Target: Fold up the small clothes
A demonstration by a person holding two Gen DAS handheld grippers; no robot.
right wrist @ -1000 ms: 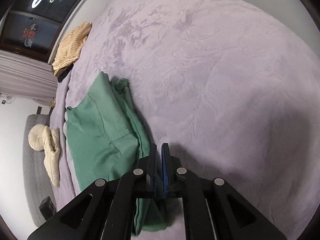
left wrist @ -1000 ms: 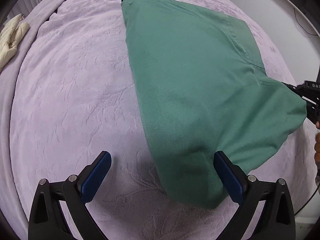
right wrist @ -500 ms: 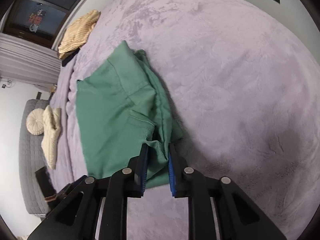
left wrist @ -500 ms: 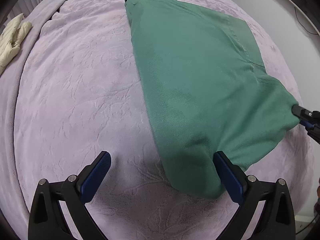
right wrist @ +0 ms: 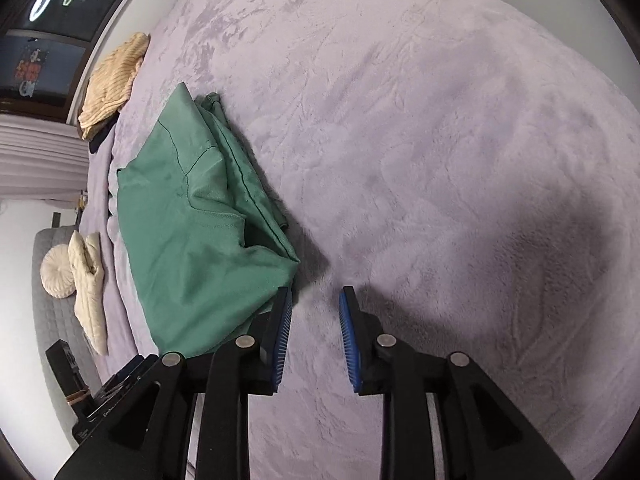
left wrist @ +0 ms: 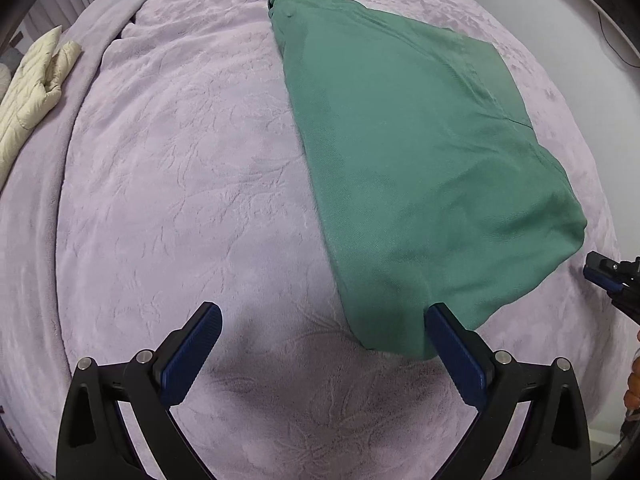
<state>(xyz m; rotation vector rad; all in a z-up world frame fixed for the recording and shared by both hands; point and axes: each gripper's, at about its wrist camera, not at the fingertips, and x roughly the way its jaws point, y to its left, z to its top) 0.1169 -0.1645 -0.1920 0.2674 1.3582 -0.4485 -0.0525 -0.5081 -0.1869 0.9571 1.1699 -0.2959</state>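
Left wrist view: green garment (left wrist: 408,168) lies folded, doubled over, on lilac bed cover (left wrist: 180,184). Left gripper (left wrist: 320,346) fingers spread wide, empty. Right gripper (right wrist: 314,314) fingers have just been opening, parted, nothing between, garment corner beside them.

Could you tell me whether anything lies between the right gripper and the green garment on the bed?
Nothing visible does. The right gripper has just been opening, with nothing between its jaws, and only bare blanket separates it from the near corner of the green garment.
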